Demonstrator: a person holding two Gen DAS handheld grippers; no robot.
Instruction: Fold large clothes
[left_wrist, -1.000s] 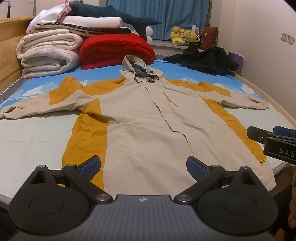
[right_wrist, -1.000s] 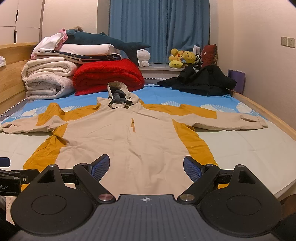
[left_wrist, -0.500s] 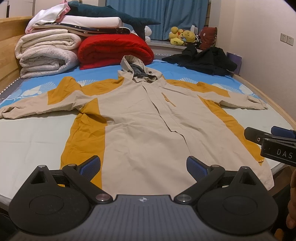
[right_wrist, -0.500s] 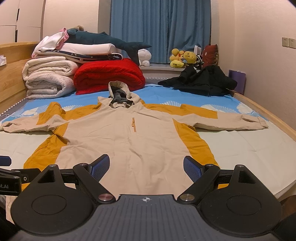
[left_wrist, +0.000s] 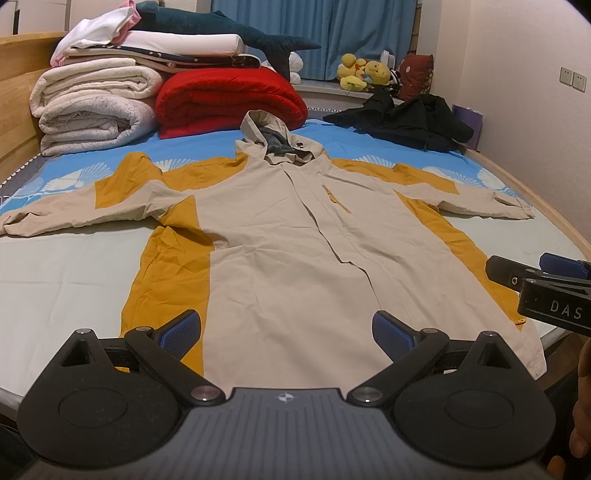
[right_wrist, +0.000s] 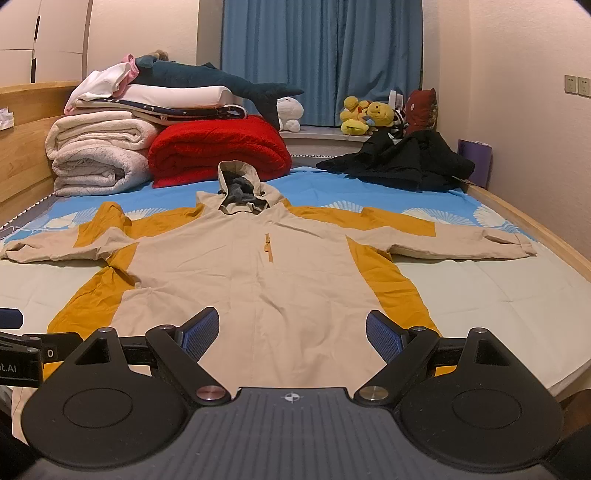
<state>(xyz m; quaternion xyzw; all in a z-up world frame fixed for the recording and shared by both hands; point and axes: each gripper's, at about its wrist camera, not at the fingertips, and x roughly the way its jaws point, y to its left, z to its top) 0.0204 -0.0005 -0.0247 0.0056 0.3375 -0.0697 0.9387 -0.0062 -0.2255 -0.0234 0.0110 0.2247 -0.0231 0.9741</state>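
Blue curtains and a wooden-framed bed (left_wrist: 546, 199) fill both views, and across its sheet a beige-and-mustard hooded jacket (left_wrist: 295, 240) lies face up, sleeves spread wide, hood toward the stacked blankets (right_wrist: 99, 155). Near the hem hover the left gripper (left_wrist: 286, 326) and right gripper (right_wrist: 291, 330), each with jaws spread wide and holding nothing. Folding looks not yet begun; a good start, I judge, is pinching each sleeve near the cuff and laying it flat across the chest, keeping the front placket straight. No containers show; a black garment (right_wrist: 402, 162) lies heaped at the far corner, well apart.
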